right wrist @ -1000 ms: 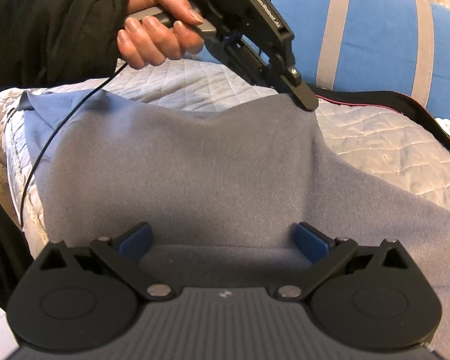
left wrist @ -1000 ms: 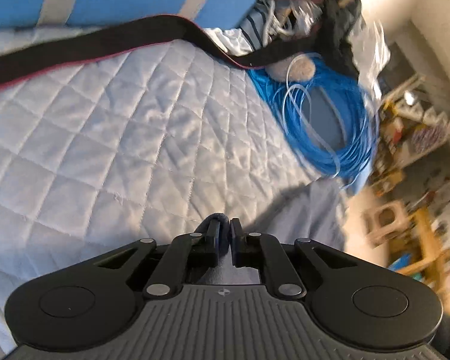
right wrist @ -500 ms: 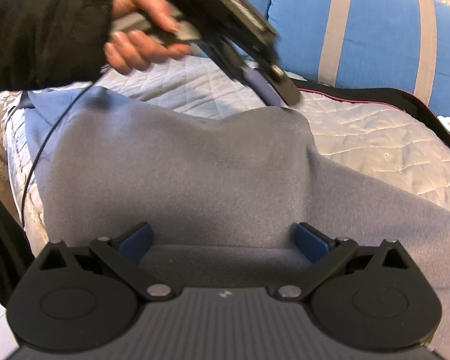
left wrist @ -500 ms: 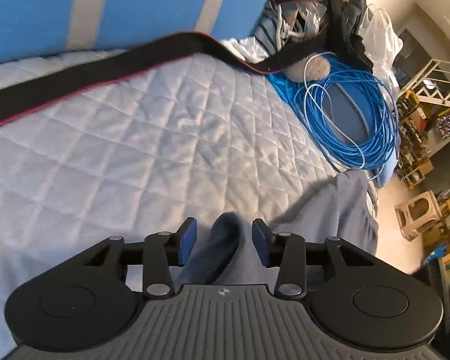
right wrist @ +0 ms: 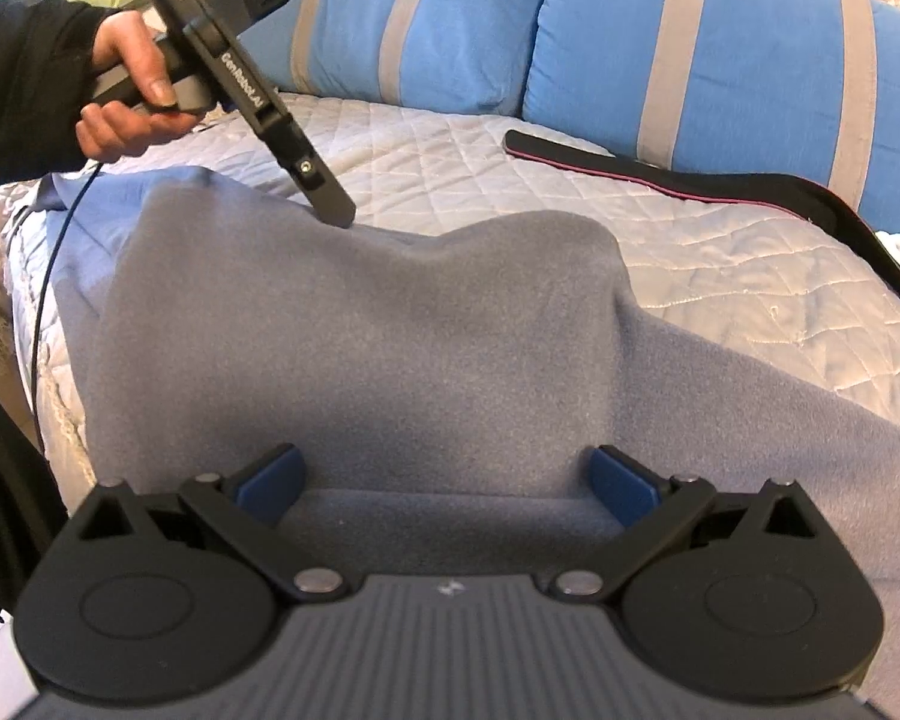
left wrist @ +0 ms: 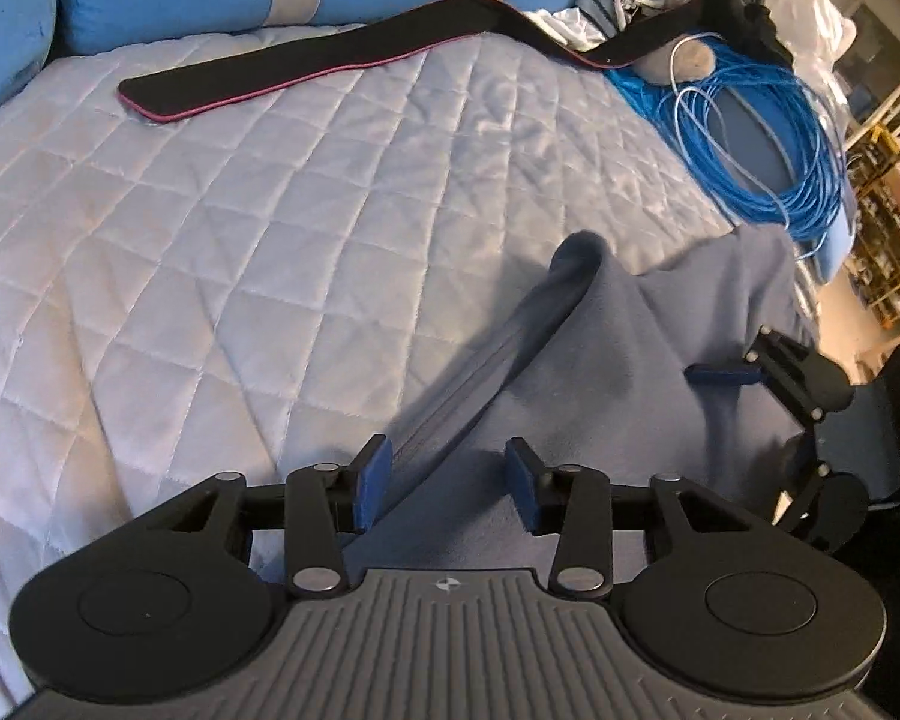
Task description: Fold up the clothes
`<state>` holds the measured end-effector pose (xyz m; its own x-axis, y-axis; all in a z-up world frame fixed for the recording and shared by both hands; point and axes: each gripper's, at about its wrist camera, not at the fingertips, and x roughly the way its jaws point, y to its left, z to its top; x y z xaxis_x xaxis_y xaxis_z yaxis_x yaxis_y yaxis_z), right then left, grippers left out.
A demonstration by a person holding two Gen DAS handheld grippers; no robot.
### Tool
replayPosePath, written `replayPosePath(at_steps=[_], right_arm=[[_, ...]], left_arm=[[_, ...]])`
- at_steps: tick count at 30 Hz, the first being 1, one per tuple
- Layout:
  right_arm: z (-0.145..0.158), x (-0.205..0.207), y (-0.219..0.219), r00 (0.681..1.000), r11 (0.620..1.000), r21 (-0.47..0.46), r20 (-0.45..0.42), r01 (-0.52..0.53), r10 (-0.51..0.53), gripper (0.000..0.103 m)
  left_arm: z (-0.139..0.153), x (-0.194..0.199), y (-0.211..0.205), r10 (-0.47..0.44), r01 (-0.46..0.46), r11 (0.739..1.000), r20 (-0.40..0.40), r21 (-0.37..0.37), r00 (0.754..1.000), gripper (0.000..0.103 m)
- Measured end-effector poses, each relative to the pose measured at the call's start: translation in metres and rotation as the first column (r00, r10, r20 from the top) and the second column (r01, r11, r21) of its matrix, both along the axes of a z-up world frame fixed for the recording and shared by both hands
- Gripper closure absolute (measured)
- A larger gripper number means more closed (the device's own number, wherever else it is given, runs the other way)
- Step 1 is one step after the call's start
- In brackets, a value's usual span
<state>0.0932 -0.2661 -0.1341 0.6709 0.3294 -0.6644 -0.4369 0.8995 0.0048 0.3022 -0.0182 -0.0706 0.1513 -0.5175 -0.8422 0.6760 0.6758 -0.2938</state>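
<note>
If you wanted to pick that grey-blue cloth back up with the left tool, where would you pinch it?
Probably the raised ridge of the grey-blue cloth that runs from the open left tool out across the quilt. It stands up off the bed, so closing on it straight ahead should catch a fold rather than flat fabric.

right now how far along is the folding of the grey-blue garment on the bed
Early to midway. Done: one fold, a doubled layer of the grey-blue garment lies over itself on the quilt. In hand: nothing; the left gripper and right gripper are both open over the cloth. Left: the raised ridge needs flattening, plus further folds.
</note>
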Motion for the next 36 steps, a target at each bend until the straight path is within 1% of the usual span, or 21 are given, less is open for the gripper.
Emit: replayPosePath(at_steps=[1,2,4,8,17,22,23,24,26,27,31,32,34,36], right_arm=[[0.0,0.0,0.0,1.0,1.0,-0.001,-0.002,0.0,0.0,0.001],[0.0,0.001,0.001,1.0,1.0,-0.002,-0.004,0.0,0.0,0.001],[0.0,0.001,0.0,1.0,1.0,-0.004,-0.006,-0.001,0.001,0.001],[0.0,0.001,0.0,1.0,1.0,-0.004,-0.007,-0.003,0.003,0.001],[-0.001,0.002,0.001,1.0,1.0,-0.006,-0.007,-0.005,0.005,0.001],[-0.001,0.002,0.001,1.0,1.0,-0.007,-0.007,-0.007,0.007,0.001],[-0.001,0.003,0.001,1.0,1.0,-0.008,-0.007,-0.007,0.007,0.001],[-0.001,0.003,0.001,1.0,1.0,-0.008,-0.008,-0.006,0.006,0.001],[-0.001,0.003,0.001,1.0,1.0,-0.009,-0.01,-0.005,0.005,0.001],[0.0,0.003,0.002,1.0,1.0,-0.011,-0.012,-0.005,0.005,0.001],[0.006,0.006,0.001,1.0,1.0,-0.009,-0.024,-0.009,0.009,0.0],[0.007,0.006,0.0,1.0,1.0,-0.006,-0.024,-0.012,0.012,0.0],[0.013,0.008,-0.004,1.0,1.0,0.019,-0.025,-0.012,0.013,0.0],[0.021,0.012,-0.009,0.999,0.998,0.06,-0.043,-0.027,0.029,0.0]], left_arm=[[0.0,-0.003,-0.001,-0.007,0.007,1.0,0.018,0.009,1.0,0.101],[0.001,-0.006,-0.002,-0.014,0.014,1.0,0.037,0.017,0.999,0.101],[0.008,-0.011,0.002,-0.009,0.009,1.0,0.094,0.006,0.996,0.101],[0.02,-0.015,0.008,0.028,-0.025,1.0,0.168,-0.018,0.985,0.101],[0.01,-0.023,-0.002,-0.028,0.002,0.994,0.223,0.113,0.974,0.101],[0.008,-0.026,-0.003,-0.035,-0.001,0.988,0.231,0.154,0.972,0.1],[0.008,-0.026,-0.003,-0.029,-0.012,0.985,0.238,0.169,0.971,0.102],[0.006,-0.026,-0.002,-0.022,-0.029,0.979,0.248,0.201,0.969,0.102],[0.002,-0.024,0.002,-0.006,-0.069,0.961,0.27,0.269,0.963,0.102],[0.002,-0.023,0.006,0.007,-0.081,0.959,0.262,0.272,0.965,0.101],[0.016,-0.024,0.033,0.084,-0.138,0.97,0.254,0.203,0.964,0.1],[0.022,-0.026,0.04,0.102,-0.153,0.971,0.258,0.186,0.961,0.099],[0.033,-0.033,0.054,0.14,-0.185,0.971,0.268,0.151,0.953,0.085],[0.045,-0.039,0.067,0.178,-0.216,0.969,0.276,0.116,0.945,0.056]])
